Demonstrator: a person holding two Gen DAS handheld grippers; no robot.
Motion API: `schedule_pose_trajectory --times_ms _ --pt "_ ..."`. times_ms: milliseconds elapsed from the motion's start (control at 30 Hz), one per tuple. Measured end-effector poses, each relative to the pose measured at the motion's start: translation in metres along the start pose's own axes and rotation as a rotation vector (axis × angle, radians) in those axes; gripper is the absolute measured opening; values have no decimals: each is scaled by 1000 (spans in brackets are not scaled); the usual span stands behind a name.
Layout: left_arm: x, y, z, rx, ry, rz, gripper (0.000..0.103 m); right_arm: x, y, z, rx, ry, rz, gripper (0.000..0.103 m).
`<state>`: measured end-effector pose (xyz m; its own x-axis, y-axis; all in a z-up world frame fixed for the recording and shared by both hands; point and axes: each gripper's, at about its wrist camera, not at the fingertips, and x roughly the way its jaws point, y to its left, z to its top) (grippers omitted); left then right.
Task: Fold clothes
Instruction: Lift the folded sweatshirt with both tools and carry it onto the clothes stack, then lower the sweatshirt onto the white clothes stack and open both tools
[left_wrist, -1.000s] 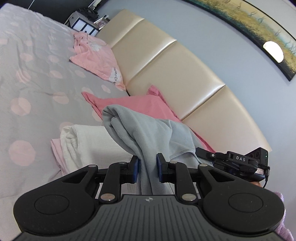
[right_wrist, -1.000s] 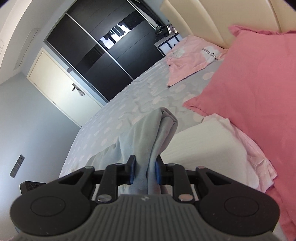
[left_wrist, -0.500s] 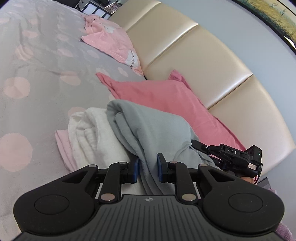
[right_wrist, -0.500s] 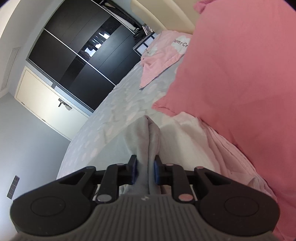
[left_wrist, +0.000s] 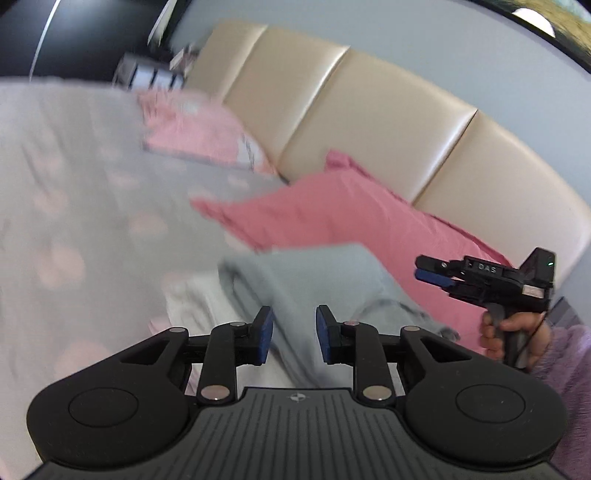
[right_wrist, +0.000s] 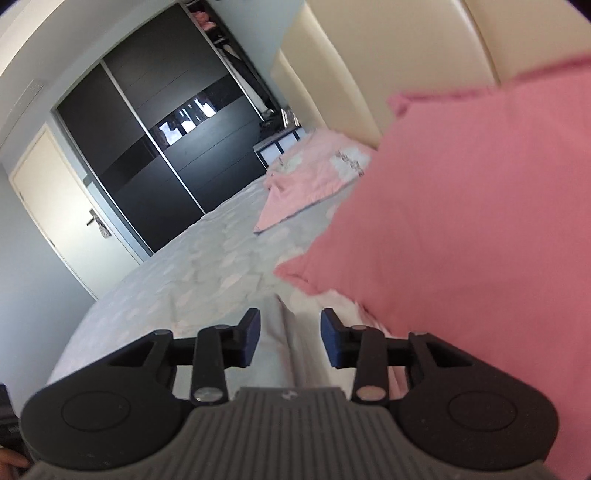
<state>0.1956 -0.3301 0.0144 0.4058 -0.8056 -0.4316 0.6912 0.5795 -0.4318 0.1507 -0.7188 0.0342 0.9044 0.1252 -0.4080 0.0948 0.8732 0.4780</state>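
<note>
Left hand-held gripper (left_wrist: 291, 334): stood with jaws parted, just opened wider, blue pads clear of the cloth on both sides. Right hand-held gripper (right_wrist: 290, 336): likewise parted and just opened wider, nothing pinched; seen also from the left wrist at three o'clock, carried in a hand (left_wrist: 517, 339).

Grey garment (left_wrist: 314, 280): ran between the left pads and outward toward twelve o'clock, released and folded, lying on a white folded piece (left_wrist: 199, 302) with a pale pink layer (left_wrist: 159, 326) under that. In the right wrist view, showed as a pale ridge (right_wrist: 291, 332) between the pads, touching neither.

Judged soft, light and limp: likely to sag and slide off its fold under any tug. Best taken at a doubled edge or corner, pinched through all layers, with both ends lifted together.

Beyond the stack: pink pillow (left_wrist: 351, 214) at one o'clock, touching the grey cloth's far side; another pink garment (left_wrist: 199, 129) at eleven o'clock, well apart; spotted bed cover (left_wrist: 74, 184) to the left; cream headboard (left_wrist: 369, 110) behind. Left wrist view blurred, so finer creases not readable.
</note>
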Motion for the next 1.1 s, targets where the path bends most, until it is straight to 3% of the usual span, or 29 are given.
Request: schedule_pose_trajectory --times_ms 200,300,400,467,600,833,900,1100 --pt "34 -18 24 47 7 38 22 36 60 5 -164 -6 -14 25" --pt "55 -16 14 53 44 65 22 59 56 -9 -153 34 -35 20" --pt "69 -7 1 60 77 93 21 77 37 -25 -137 76 -75 7" --pt "78 1 -5 43 109 111 10 84 21 -35 -121 100 -98 0" --pt "86 13 -12 -13 128 103 6 92 1 -42 -63 109 -86 0" --pt "75 3 -9 52 117 91 6 76 0 -34 1 85 -55 0" --pt "64 -9 -6 85 104 93 7 59 12 -29 -43 61 -65 8" --pt "24 -60 -23 258 61 71 10 2 46 -32 -238 16 -122 10"
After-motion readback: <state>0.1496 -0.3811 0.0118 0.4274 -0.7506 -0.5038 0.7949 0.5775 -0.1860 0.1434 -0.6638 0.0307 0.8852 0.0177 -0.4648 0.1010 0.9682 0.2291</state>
